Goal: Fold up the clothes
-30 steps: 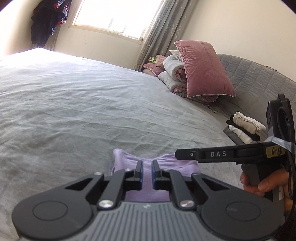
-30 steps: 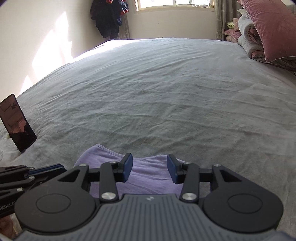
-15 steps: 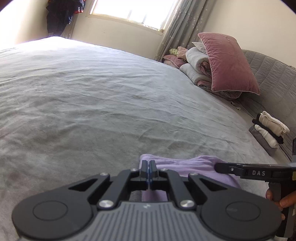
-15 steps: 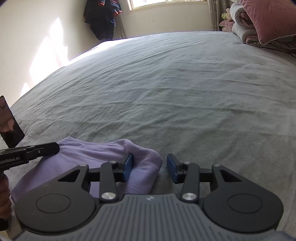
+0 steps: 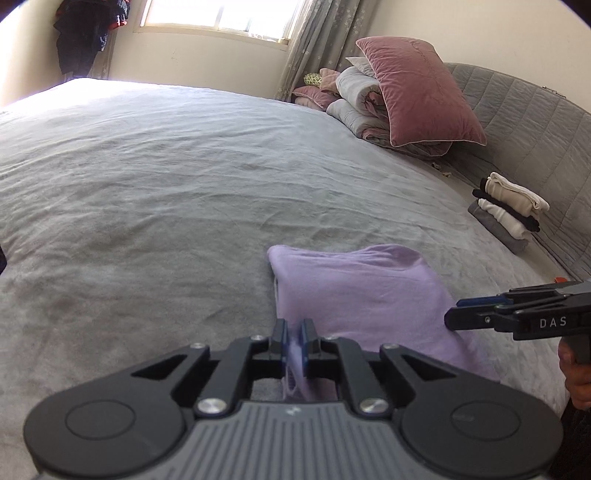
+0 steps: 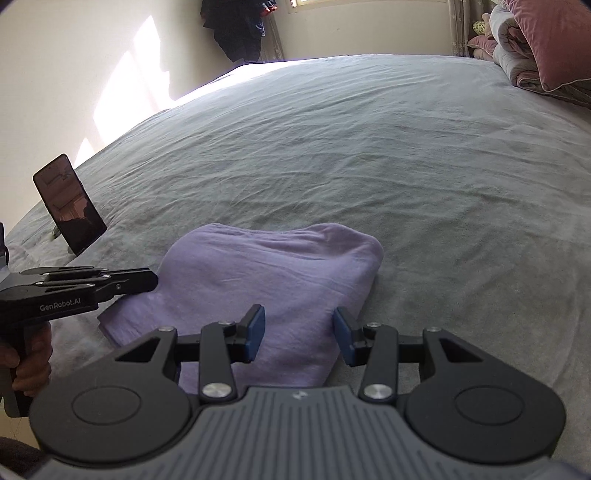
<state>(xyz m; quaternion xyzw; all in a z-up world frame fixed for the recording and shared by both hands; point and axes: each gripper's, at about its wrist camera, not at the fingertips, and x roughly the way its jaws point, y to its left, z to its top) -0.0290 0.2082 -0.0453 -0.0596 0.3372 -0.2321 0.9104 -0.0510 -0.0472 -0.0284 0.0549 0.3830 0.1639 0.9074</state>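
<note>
the right gripper (image 6: pixel 299 338) has pulled back, jaws wide; left gripper (image 5: pixel 293 341) pinches the purple shirt (image 5: pixel 362 288) on the grey bed (image 5: pixel 166 177).

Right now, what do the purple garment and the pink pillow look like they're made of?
Purple garment: soft matte knit, probably cotton jersey or fleece; it drapes limply with a fuzzy surface. Pink pillow: likely velvet; shaded sheen and piped edges.

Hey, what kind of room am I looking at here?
Most likely a home bedroom: a wide bed under a grey cover, a pink pillow against the padded headboard, and a curtained window.
</note>
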